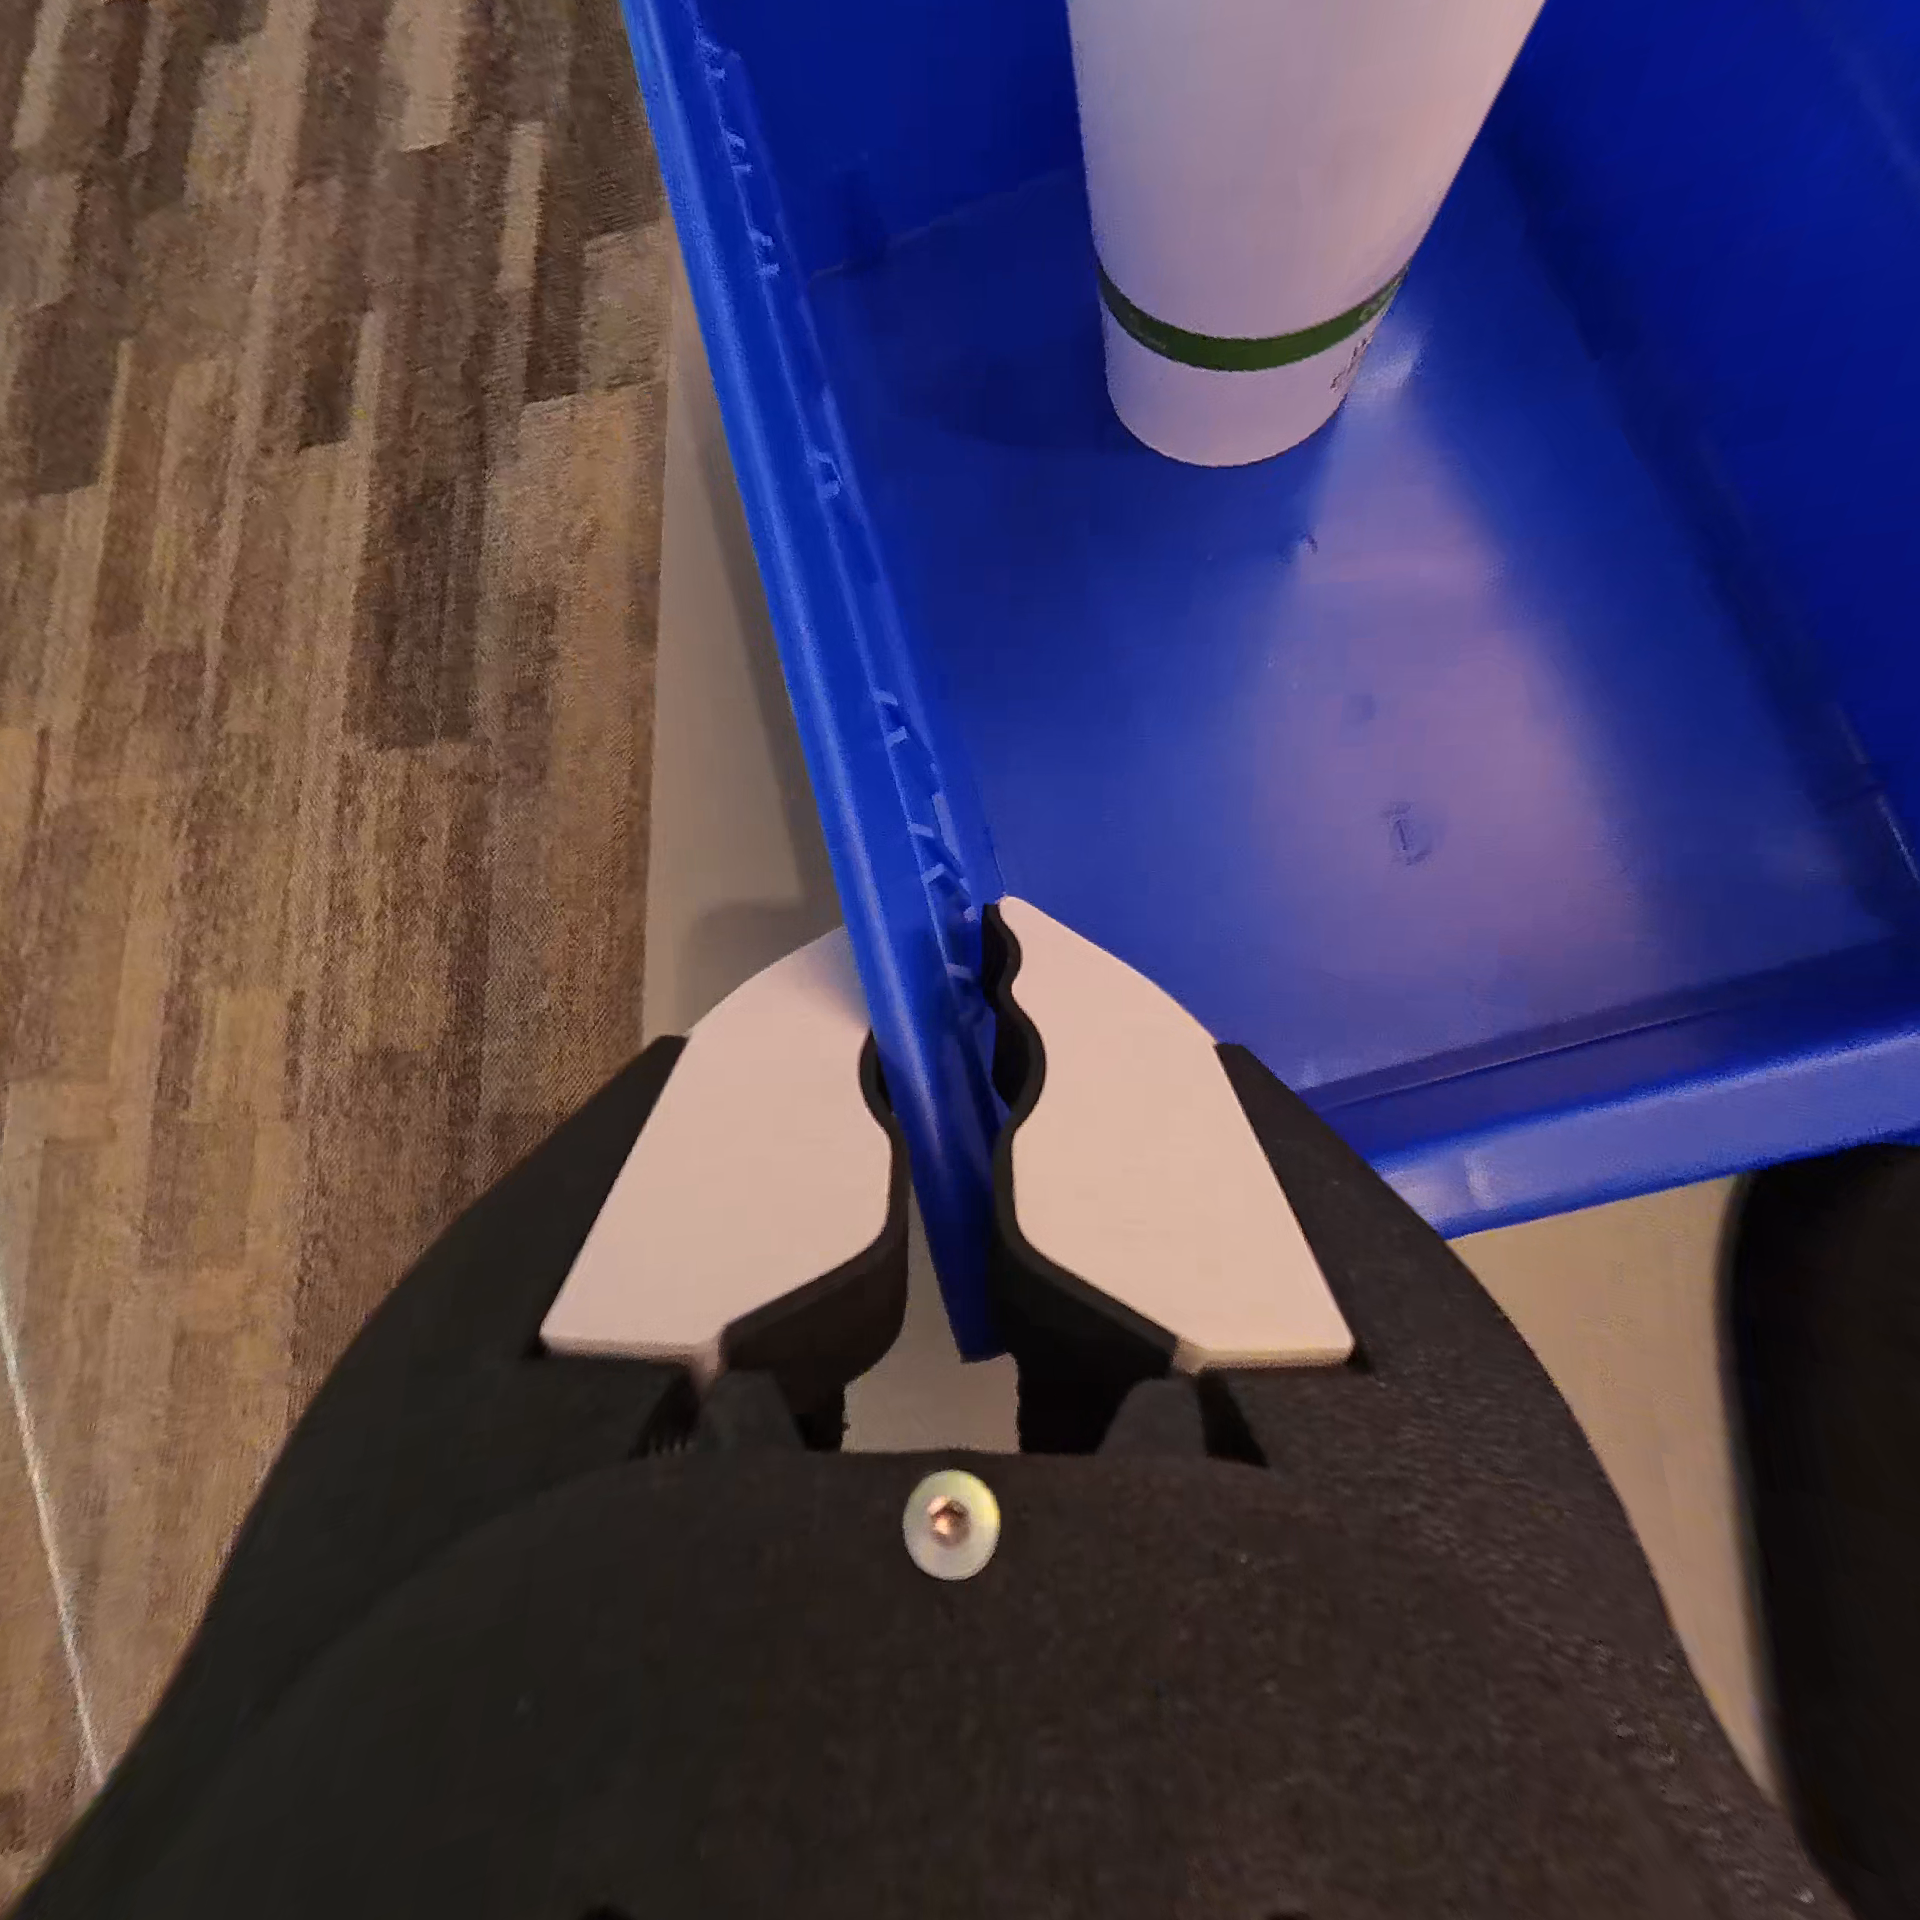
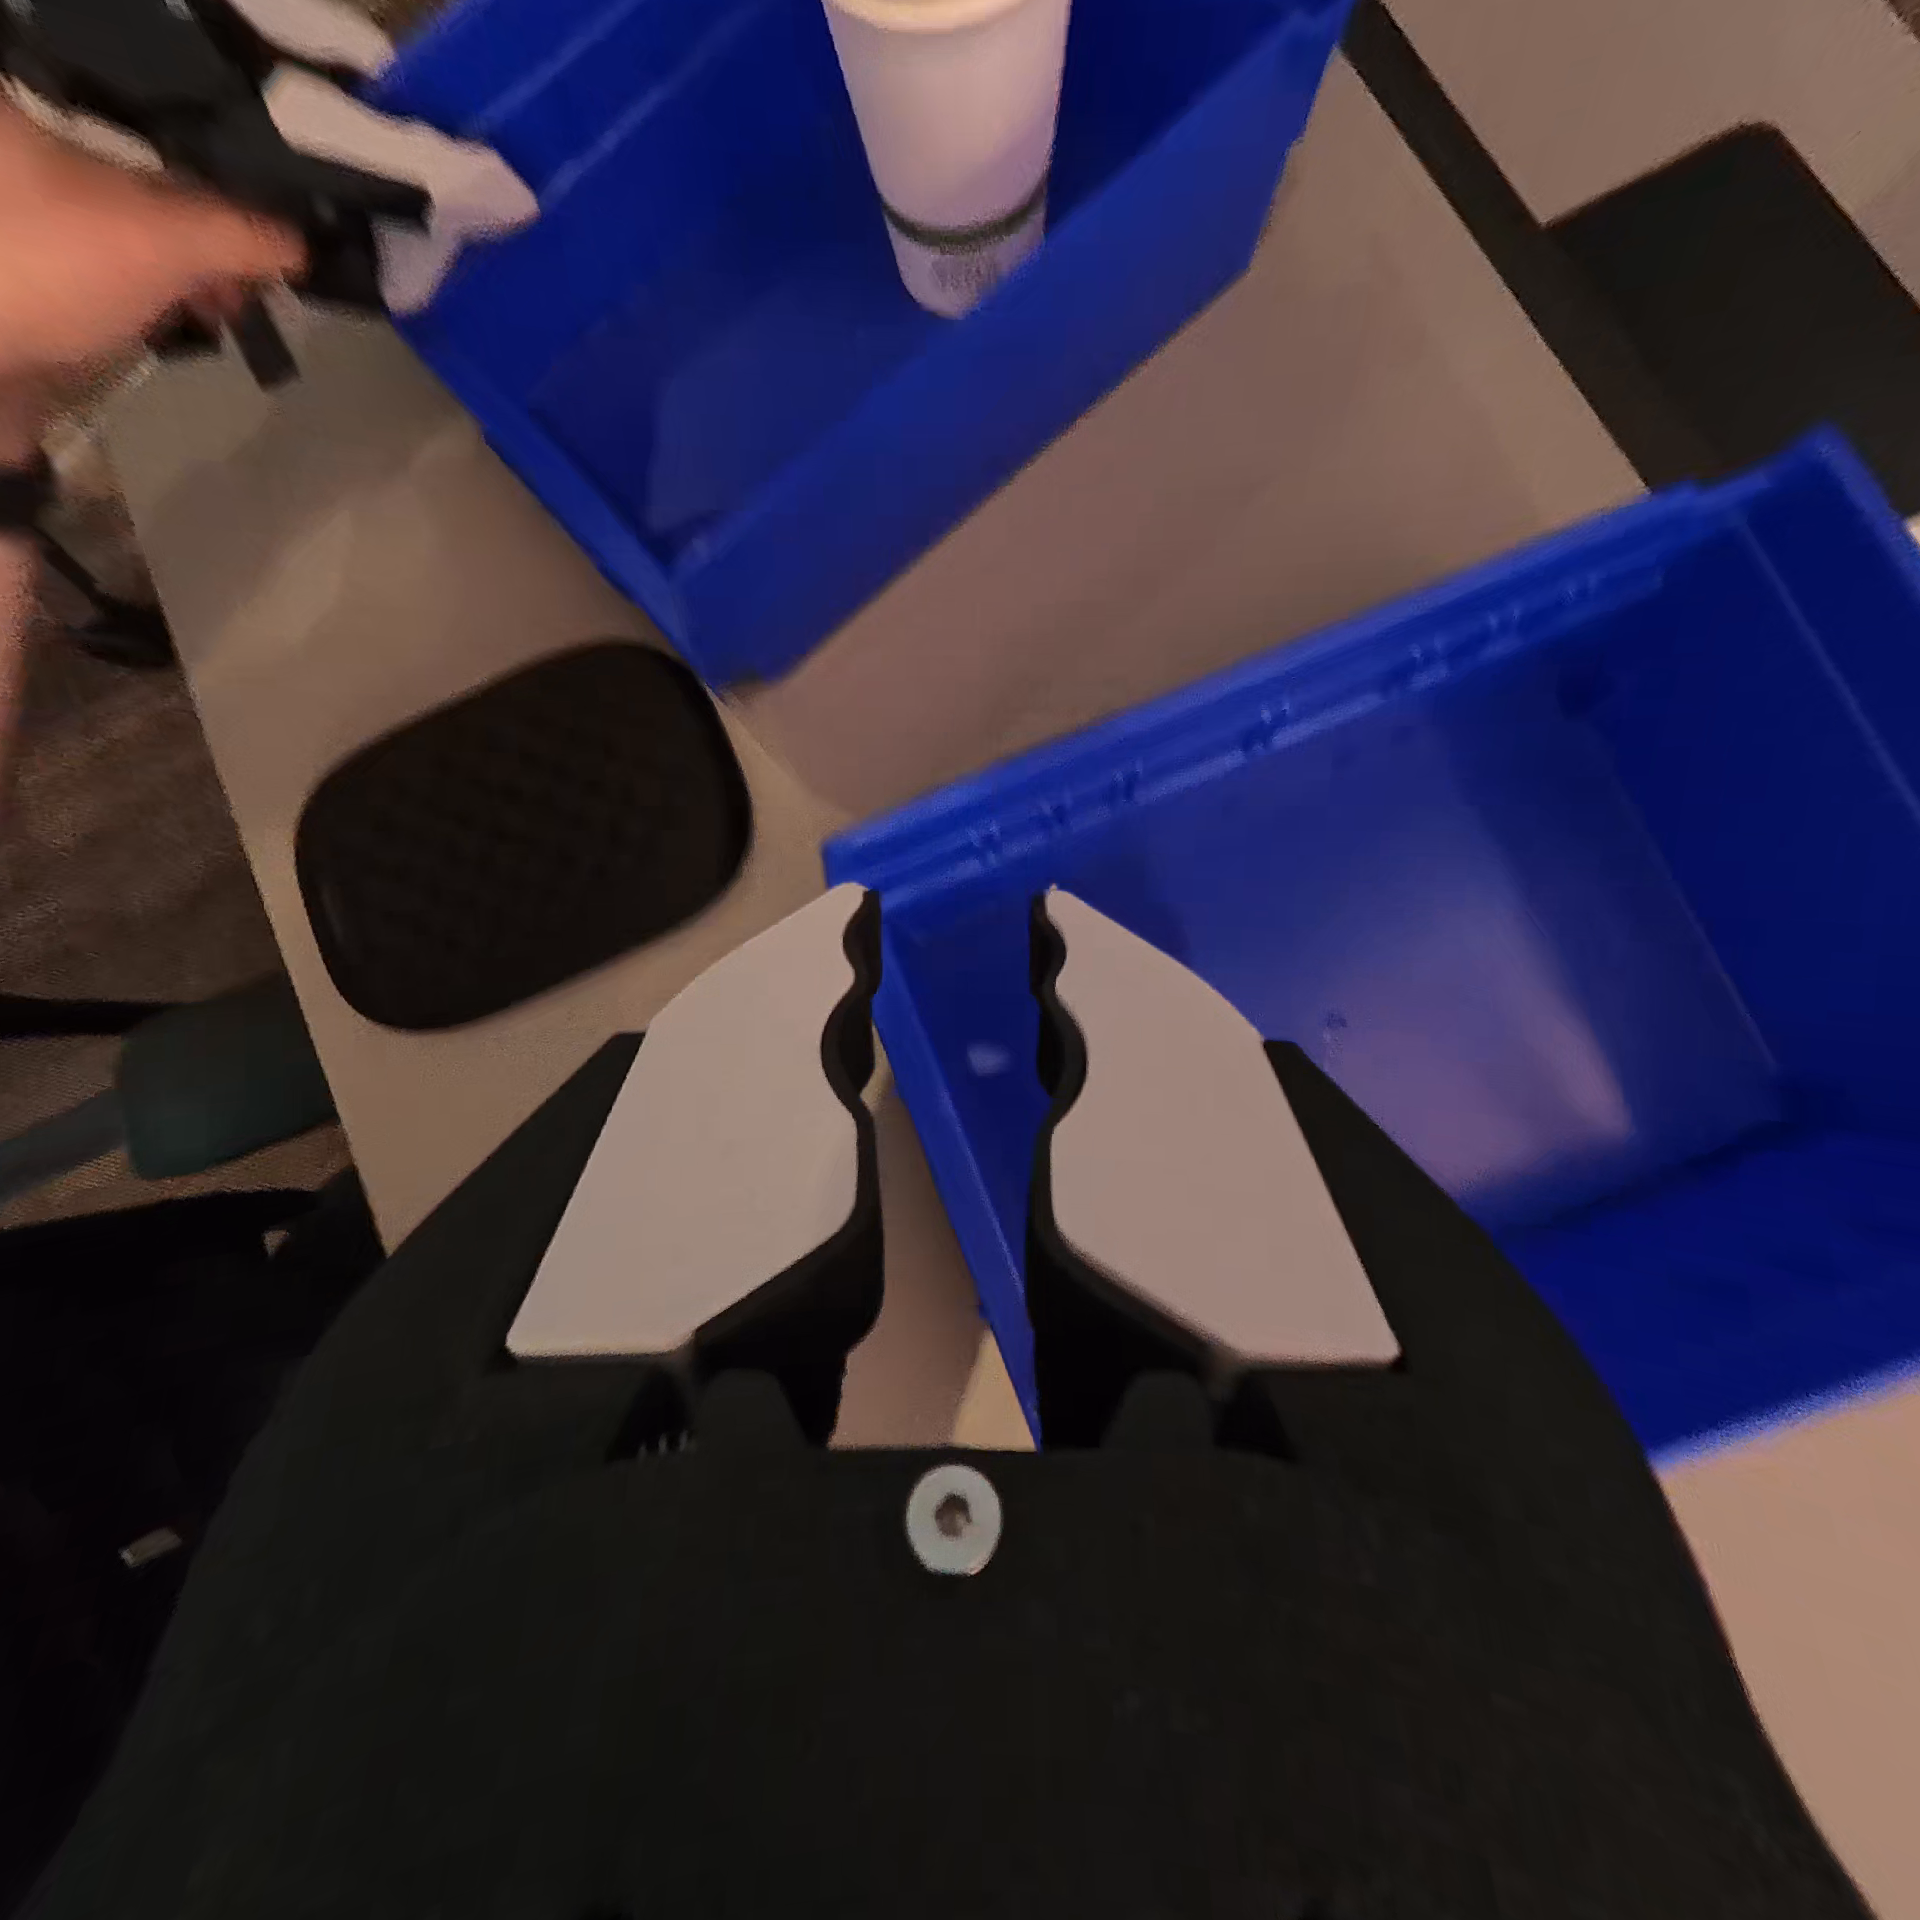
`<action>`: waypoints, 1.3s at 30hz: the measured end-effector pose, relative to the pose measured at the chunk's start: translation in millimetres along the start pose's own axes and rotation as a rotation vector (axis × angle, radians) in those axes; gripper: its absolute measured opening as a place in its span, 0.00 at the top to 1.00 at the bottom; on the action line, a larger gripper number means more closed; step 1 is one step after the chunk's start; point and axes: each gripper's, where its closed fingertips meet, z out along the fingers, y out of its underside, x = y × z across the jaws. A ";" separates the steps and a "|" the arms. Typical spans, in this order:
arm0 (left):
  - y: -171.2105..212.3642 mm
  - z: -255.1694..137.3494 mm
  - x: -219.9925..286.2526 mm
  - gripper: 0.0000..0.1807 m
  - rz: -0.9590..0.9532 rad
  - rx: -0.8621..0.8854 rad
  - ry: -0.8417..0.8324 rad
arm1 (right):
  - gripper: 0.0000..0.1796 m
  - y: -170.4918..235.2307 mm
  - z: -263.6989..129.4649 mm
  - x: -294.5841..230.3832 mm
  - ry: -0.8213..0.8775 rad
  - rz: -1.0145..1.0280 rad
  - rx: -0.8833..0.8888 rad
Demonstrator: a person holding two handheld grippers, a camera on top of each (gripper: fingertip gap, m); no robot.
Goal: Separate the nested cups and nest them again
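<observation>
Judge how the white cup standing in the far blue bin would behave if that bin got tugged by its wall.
The white cup is tall and narrows to a small base, so it would probably tip easily. It looks like thin paper, likely light and crushable. The left gripper clamps the blue bin wall; on the smooth floor the cup may slide.

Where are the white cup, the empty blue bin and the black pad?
white cup [image 1: 1236, 208], left wrist view, on its side wall
empty blue bin [image 2: 1558, 1039], right wrist view, on its inner wall
black pad [image 2: 520, 831], right wrist view, on its middle
</observation>
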 end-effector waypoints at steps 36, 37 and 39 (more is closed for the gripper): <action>9.5 -117.6 35.1 0.73 0.044 0.320 -0.007 | 0.98 196.9 -28.5 215.2 0.242 0.761 -0.373; 16.6 -120.0 42.7 0.74 0.035 0.313 0.009 | 0.98 207.3 -39.1 224.5 0.249 0.769 -0.370; 27.8 -124.6 56.1 0.74 0.009 0.302 0.049 | 0.98 232.7 -63.1 244.2 0.271 0.778 -0.374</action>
